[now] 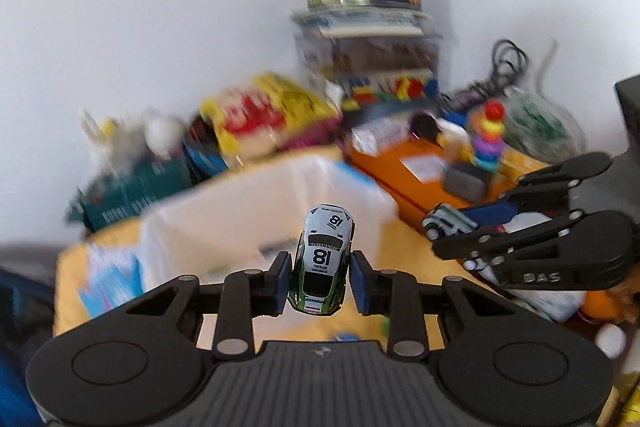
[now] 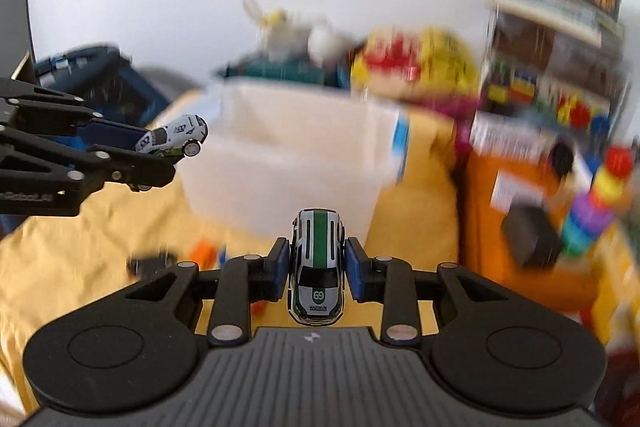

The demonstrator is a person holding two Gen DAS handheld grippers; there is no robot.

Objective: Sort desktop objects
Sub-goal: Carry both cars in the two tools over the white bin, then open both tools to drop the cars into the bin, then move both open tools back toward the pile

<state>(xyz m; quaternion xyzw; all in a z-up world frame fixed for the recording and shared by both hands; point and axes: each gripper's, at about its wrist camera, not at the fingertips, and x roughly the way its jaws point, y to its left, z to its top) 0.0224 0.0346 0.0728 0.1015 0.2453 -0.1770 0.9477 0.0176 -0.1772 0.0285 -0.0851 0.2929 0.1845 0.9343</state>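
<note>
My left gripper is shut on a white and green toy car numbered 18, held in the air before a white plastic bin. My right gripper is shut on a grey toy car with a green stripe, numbered 69, also held in the air in front of the bin. In the left wrist view the right gripper and its car show at the right. In the right wrist view the left gripper and its car show at the left.
A yellow cloth covers the table. An orange box, a rainbow ring stacker, stacked toy boxes with a round tin, a yellow snack bag and small bricks lie around the bin.
</note>
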